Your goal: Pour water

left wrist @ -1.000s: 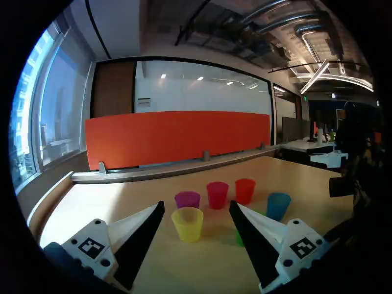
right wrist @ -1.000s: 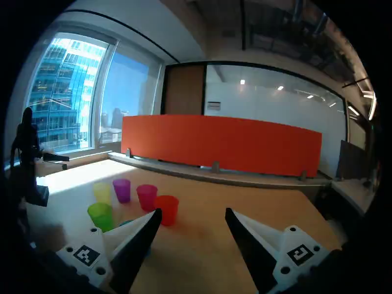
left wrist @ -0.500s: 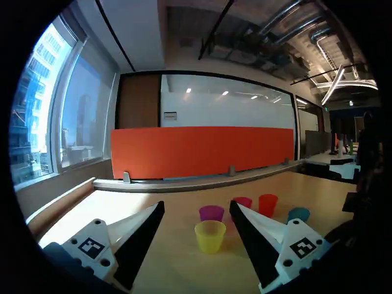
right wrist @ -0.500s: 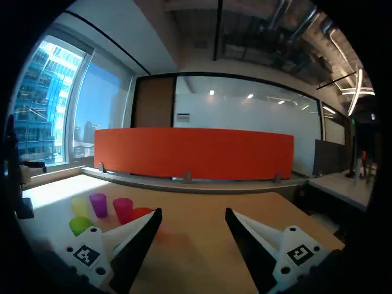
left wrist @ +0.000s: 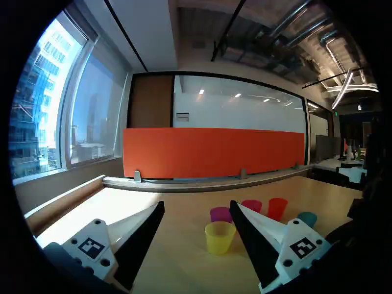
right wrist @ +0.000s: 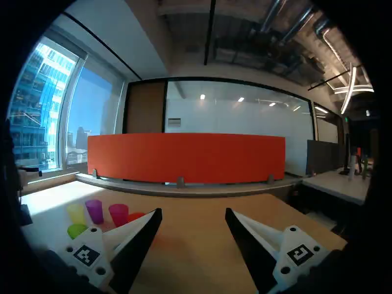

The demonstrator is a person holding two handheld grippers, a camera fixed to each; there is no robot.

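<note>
Several plastic cups stand in a cluster on the wooden table [left wrist: 181,264]. In the left gripper view a yellow cup [left wrist: 220,237] is nearest, just left of my right finger; behind it are a purple cup [left wrist: 221,214], a pink cup [left wrist: 251,205], a red cup [left wrist: 277,208] and a teal cup [left wrist: 307,218]. My left gripper [left wrist: 196,204] is open and holds nothing. In the right gripper view the yellow cup [right wrist: 76,213], purple cup [right wrist: 94,211], pink cup [right wrist: 118,214], red cup [right wrist: 135,216] and a green cup [right wrist: 77,230] lie low on the left. My right gripper [right wrist: 193,211] is open, off to their right.
An orange divider panel [left wrist: 215,152] runs along the table's far edge [right wrist: 186,159]. Tall windows [left wrist: 44,112] line the left side. Another desk [right wrist: 338,183] with small items stands at the right. Bare tabletop [right wrist: 196,245] stretches ahead of the right gripper.
Both views have tipped upward and swung, so the cups sit lower in them. They drifted right in the left gripper view and left in the right gripper view. Both grippers stayed open.
</note>
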